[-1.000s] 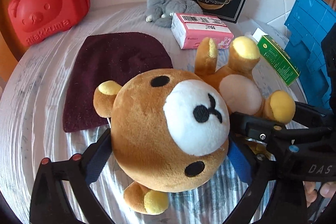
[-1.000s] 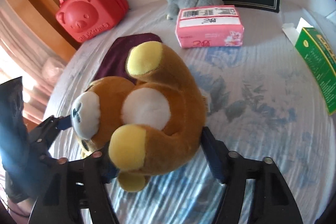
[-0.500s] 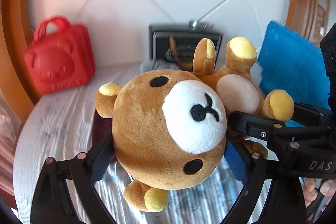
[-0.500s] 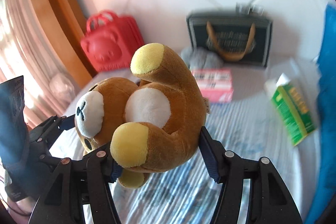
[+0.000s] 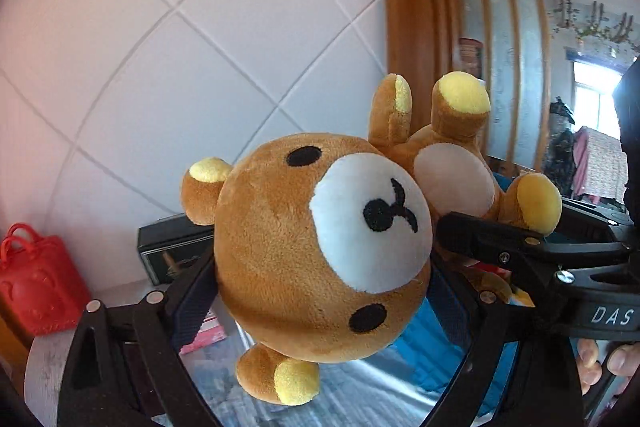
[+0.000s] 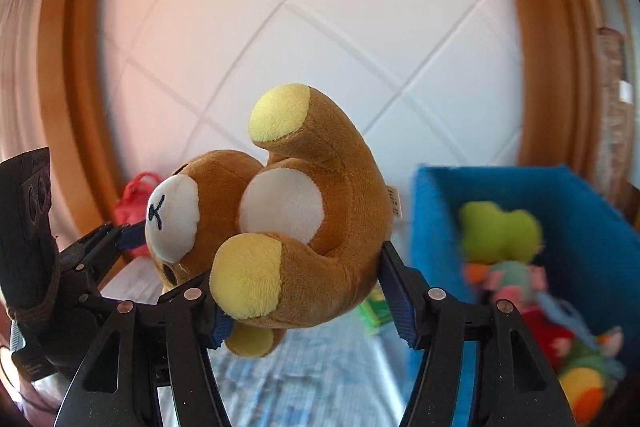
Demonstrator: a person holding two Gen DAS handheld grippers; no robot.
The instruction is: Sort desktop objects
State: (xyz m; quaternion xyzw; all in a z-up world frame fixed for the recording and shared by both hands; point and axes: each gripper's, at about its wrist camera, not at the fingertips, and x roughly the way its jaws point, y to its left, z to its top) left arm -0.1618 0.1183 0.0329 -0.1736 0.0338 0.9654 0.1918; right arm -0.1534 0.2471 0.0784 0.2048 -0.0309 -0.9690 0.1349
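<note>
I have the brown bear plush (image 5: 320, 251) up in the air, clamped at both ends: my left gripper (image 5: 320, 295) squeezes its head at frame centre, and my right gripper (image 6: 304, 303) pinches its body and legs at the centre of its own view. At the right of the right wrist view sits the blue fabric bin (image 6: 500, 187), already holding a green plush (image 6: 500, 231) and other soft toys, blurred. So I judge part of the sorting done and this bear midway to the bin, not yet over it. Left on the table, low in the left view: the red bear case (image 5: 36, 287), the black gift bag (image 5: 172, 247) and a pink box (image 5: 206, 331).
</note>
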